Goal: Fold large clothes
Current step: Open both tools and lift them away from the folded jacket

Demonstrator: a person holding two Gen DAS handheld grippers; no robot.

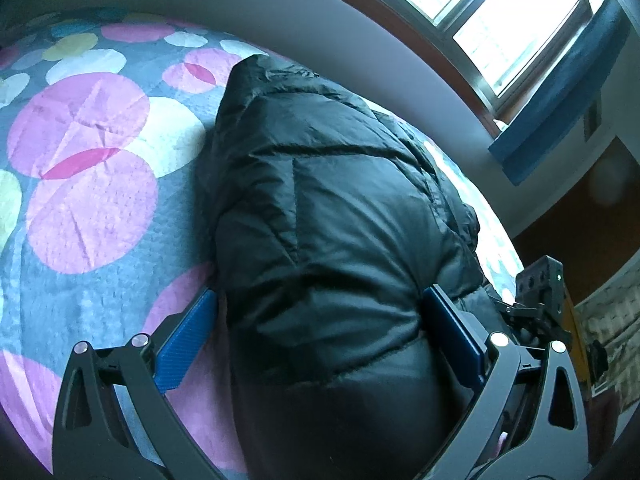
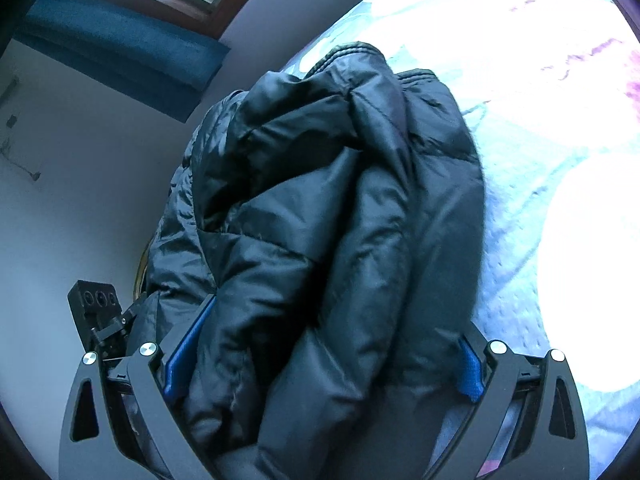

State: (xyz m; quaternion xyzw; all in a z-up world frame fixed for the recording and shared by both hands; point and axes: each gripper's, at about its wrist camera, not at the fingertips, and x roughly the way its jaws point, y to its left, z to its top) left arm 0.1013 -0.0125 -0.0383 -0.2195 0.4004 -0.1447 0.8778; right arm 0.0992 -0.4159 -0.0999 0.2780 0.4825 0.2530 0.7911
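We find one black puffer jacket (image 1: 332, 216) on the bedspread (image 1: 92, 200), long axis running straight ahead from both grippers. Left gripper (image 1: 320, 332) and right gripper (image 2: 324, 360), jaws wide, each clasp its bulk.

- One black puffer jacket (image 1: 340, 208), bundled on the bed.
- One bedspread (image 1: 92, 184) with coloured circles.
- Two grippers: left gripper (image 1: 320, 320), right gripper (image 2: 320, 344).
- One window (image 1: 500, 12).
- One blue curtain (image 2: 120, 44).
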